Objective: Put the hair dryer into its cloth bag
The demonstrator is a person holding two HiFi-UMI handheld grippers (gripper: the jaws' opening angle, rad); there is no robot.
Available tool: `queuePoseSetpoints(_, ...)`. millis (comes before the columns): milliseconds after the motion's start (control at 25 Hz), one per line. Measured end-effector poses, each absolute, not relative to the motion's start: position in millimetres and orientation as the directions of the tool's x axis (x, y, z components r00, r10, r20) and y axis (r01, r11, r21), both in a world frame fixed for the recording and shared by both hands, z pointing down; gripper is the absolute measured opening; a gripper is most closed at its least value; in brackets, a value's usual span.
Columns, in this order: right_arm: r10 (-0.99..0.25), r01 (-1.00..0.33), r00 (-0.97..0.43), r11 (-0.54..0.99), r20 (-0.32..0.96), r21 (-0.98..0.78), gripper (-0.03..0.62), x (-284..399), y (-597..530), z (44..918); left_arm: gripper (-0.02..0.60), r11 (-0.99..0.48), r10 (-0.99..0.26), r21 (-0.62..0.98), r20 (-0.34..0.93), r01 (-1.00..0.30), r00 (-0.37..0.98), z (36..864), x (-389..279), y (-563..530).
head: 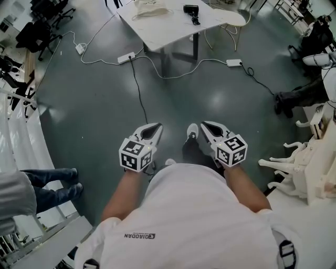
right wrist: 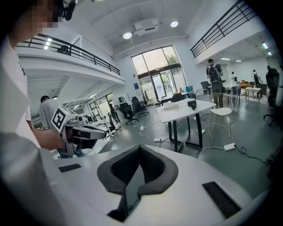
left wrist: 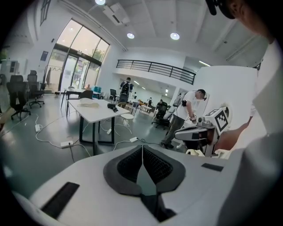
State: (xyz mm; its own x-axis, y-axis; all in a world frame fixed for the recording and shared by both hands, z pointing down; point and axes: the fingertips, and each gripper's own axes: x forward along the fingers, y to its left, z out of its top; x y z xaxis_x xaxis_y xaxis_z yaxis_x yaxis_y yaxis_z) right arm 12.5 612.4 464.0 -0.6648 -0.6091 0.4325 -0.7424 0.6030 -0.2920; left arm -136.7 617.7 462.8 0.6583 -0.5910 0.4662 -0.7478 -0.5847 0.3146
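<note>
Both grippers are empty and well short of the work. The left gripper (head: 151, 130) and the right gripper (head: 209, 128) hang just in front of the person's waist, each with its fingers closed tip to tip on nothing. The hair dryer (head: 191, 9) lies on the white bench (head: 168, 30) well apart from them across the floor, and the cloth bag (head: 149, 8) lies crumpled beside it on the same top.

The first risk seems to be underfoot. A black cable (head: 138, 90) runs from a power strip (head: 126, 58) straight toward the person's shoes, and white leads loop around the bench legs. A foot catching any of them on the walk over could cause a stumble or drag a strip.

The second is at the bench. The fingers need to spread before they reach anything; arriving closed, they would probably nudge the dryer or push the limp bag away. The bag's mouth cannot be made out from here, so finding an edge to pinch may take some searching.
</note>
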Motion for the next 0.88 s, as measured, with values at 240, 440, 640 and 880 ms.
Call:
queuePoseSetpoints(240, -0.627, -0.744, -0.666, 0.591, 0.403, -0.311, 0.021, 29.8, 537.5, 468.2, 0.034, -0.561, -0.621, 0.287, 0.475, -0.777, 0.623, 461.3, -131.5, 556.8)
queuePoseSetpoints(440, -0.632, -0.732, -0.68, 0.616, 0.371, -0.291, 0.021, 47.9, 462.3, 455.5, 0.034, -0.549, -0.644, 0.264, 0.472, -0.793, 0.602, 449.3, -115.7, 491.1)
queuePoseSetpoints(640, -0.613, -0.708, -0.703, 0.652, 0.36, -0.272, 0.021, 70.0, 396.3, 446.2, 0.034, -0.527, -0.666, 0.277, 0.452, -0.803, 0.593, 440.1, -91.0, 424.4)
queuePoseSetpoints(880, -0.601, -0.694, -0.714, 0.672, 0.359, -0.256, 0.021, 107.0, 331.9, 453.6, 0.034, -0.502, -0.649, 0.313, 0.479, -0.806, 0.59, 458.5, -50.4, 362.8)
